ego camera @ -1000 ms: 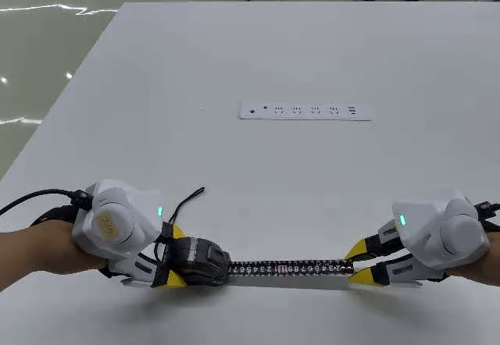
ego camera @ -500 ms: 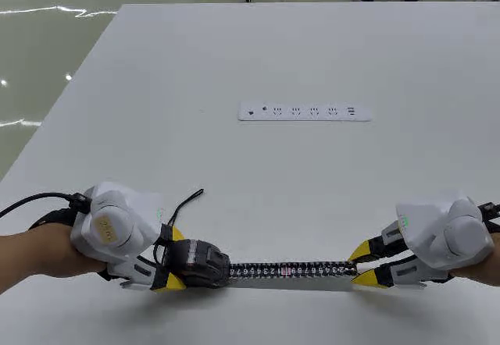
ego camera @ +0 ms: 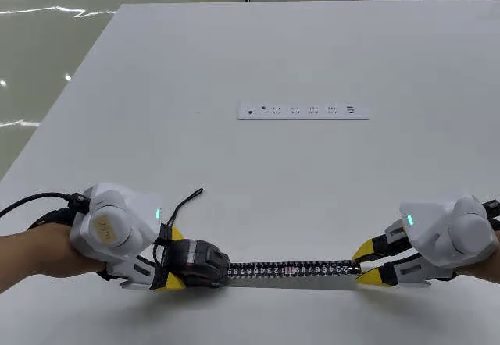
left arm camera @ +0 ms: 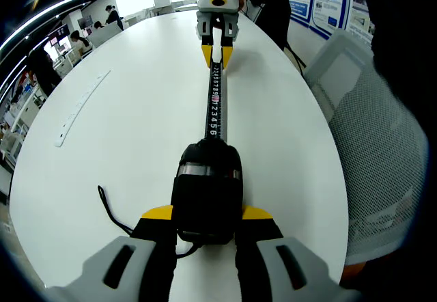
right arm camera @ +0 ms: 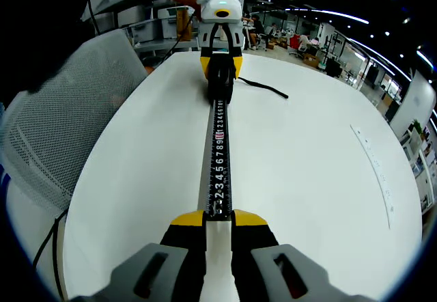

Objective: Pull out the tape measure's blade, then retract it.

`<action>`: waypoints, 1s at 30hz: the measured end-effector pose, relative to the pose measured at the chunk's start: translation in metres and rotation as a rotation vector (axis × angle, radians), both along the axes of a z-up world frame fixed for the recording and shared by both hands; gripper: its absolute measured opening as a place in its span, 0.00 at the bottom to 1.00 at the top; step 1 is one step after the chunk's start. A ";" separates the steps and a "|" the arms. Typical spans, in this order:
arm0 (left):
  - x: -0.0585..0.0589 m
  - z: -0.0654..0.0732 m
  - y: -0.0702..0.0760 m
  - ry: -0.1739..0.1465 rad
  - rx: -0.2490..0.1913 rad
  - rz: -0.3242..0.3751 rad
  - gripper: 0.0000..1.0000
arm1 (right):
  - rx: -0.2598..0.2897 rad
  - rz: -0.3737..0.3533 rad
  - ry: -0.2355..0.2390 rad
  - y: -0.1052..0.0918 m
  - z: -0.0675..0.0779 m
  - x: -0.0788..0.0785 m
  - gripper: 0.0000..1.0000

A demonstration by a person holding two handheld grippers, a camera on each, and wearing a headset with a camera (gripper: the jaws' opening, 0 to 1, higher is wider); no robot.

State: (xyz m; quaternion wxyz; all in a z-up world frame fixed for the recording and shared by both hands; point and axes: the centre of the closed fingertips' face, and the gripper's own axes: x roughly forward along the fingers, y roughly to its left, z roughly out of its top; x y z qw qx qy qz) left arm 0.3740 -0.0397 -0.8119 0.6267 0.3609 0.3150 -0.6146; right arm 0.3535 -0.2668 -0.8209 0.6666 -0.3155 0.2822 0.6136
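Left tongs (ego camera: 175, 257) clamp the tape measure (ego camera: 200, 262); right tongs (ego camera: 363, 264) pinch its blade (ego camera: 293, 269) end.

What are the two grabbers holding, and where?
The left gripper clamps the black tape measure case by its sides; the right gripper pinches the tip of its numbered black blade.

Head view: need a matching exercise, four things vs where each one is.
1. black tape measure case
2. black numbered blade
3. white flat power strip
4. thin black cord

A. alone in the middle of the white table
B. loose beside the left gripper
C. clamped in the left gripper
D. stretched from case to right gripper

Pairs: 1-C, 2-D, 3-A, 4-B
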 end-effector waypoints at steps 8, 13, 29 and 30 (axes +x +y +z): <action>0.000 0.000 0.000 -0.002 0.000 -0.001 0.27 | -0.005 -0.002 0.002 -0.004 0.000 -0.001 0.12; 0.001 0.000 0.001 -0.002 0.002 -0.002 0.27 | -0.008 -0.003 0.000 -0.006 0.000 -0.001 0.12; 0.000 0.000 0.001 0.000 0.003 -0.003 0.27 | -0.015 -0.006 0.000 -0.015 -0.001 -0.002 0.12; 0.000 0.000 0.000 0.000 0.003 -0.003 0.27 | -0.015 -0.005 0.000 -0.016 -0.001 -0.002 0.12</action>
